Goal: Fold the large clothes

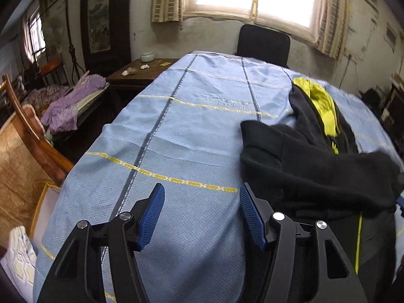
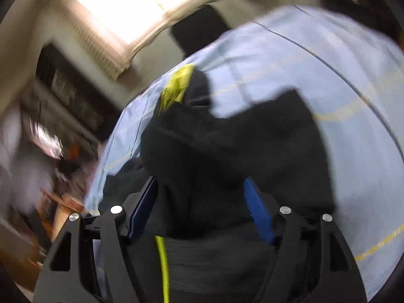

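Your left gripper (image 1: 202,192) is spread wide with nothing between its blue pads (image 1: 151,217), hanging over the blue bedsheet (image 1: 181,131) at lower centre. The black jacket (image 1: 313,161) with its yellow lining lies crumpled at the right of the frame. Your right gripper (image 2: 200,185) is also spread apart, the jacket (image 2: 227,146) bunched between its fingers; that view is blurred.

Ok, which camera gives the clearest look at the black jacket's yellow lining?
The left wrist view: it is sharp, and the yellow lining lies exposed on the black jacket. The right wrist view is motion-blurred; there the lining is a smeared patch beyond the dark fabric.
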Motion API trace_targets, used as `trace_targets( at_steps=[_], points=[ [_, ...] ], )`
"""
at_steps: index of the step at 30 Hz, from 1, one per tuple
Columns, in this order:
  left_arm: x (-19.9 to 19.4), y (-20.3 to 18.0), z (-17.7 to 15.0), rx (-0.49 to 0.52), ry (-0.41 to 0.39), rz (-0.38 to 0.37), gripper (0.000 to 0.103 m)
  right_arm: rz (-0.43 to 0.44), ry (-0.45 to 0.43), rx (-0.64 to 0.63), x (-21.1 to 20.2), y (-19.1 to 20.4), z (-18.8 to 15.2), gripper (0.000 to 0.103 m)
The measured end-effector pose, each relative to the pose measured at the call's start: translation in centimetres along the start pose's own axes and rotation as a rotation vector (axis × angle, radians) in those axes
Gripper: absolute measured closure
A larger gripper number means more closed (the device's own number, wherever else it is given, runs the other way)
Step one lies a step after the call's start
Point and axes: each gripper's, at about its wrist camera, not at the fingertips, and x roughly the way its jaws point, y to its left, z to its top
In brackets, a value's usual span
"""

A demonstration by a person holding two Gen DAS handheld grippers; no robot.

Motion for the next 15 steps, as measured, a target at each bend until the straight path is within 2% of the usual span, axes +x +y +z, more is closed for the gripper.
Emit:
trace_targets(
  at_steps=[3, 7, 9, 10, 11, 12, 15],
  points=[
    [0.1, -1.3, -0.5, 0.067, -0.008, 0.026, 0.041, 0.043, 0.024, 0.067, 0.2, -2.0, 0.3, 0.035],
    [-0.8, -2.6, -0.4, 0.107, -0.045, 0.049, 0.041, 0.022, 0.043, 0.047, 0.9, -1.6, 0.4, 0.035],
    [-1.2, -3.4, 0.3, 0.124, -0.061, 0.041, 0.039, -0.007, 0.049, 0.014, 1.5, -1.1, 0.4, 0.042],
    [-1.2, -4.1, 0.6, 0.147, -0.068, 0.054, 0.039, -0.024, 0.05, -0.003, 1.6, -1.0, 0.1, 0.059],
    [-1.2, -4.7, 0.9, 0.166, -0.074, 0.07, 0.037, -0.071, 0.044, -0.034, 2.0, -0.7, 0.2, 0.088],
    [-1.1, -5.4, 1.2, 0.187, -0.082, 0.09, 0.037, -0.092, 0.037, -0.061, 2.2, -0.3, 0.2, 0.096],
    [-0.1, -7.2, 1.9, 0.233, -0.085, 0.122, 0.037, -0.082, -0.014, -0.151, 1.4, 1.5, 0.7, 0.096]
  ],
)
